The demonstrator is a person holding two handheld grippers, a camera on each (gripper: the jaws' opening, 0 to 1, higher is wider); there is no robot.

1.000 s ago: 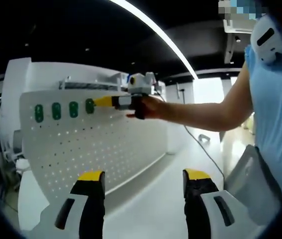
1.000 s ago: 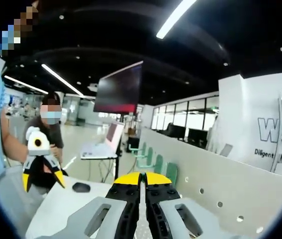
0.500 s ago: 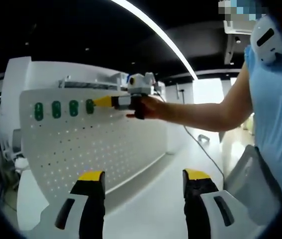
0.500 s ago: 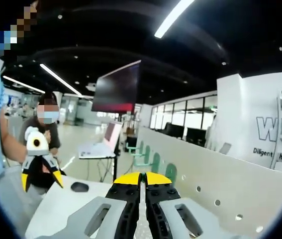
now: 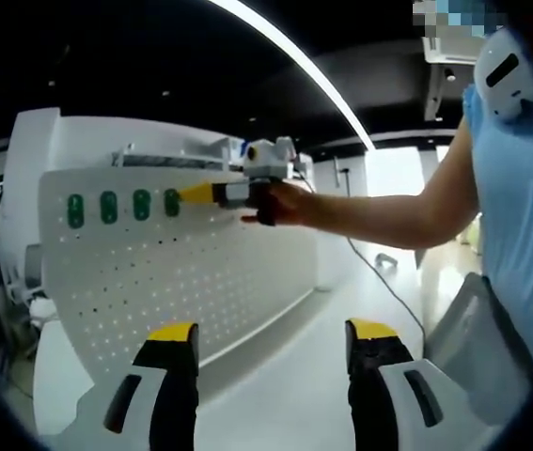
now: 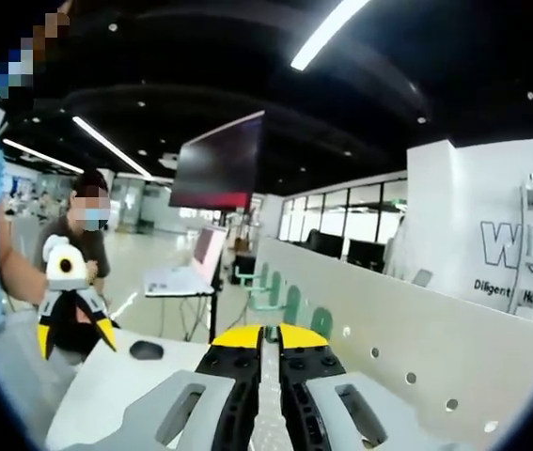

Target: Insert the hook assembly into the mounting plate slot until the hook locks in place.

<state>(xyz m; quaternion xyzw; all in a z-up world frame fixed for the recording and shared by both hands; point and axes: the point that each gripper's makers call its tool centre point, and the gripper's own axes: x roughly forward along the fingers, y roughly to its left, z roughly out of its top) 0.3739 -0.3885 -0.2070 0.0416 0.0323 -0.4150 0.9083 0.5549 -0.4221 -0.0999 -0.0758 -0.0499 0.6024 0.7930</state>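
Left gripper view: sits low over the white desk (image 5: 285, 376), well back, faces the front of the pegboard plate (image 5: 181, 272); right claw (image 5: 191, 193) shows up at the board's top edge. Right gripper view: right at that top edge, looks along the plate (image 6: 416, 348) edge-on toward the office; left claw (image 6: 73, 315) seen far left. Shared: plate, green hooks (image 5: 120, 207), desk.

Four green hooks (image 5: 120, 207); one perforated mounting plate (image 5: 181, 282); two hand-held grippers (image 5: 271, 357).
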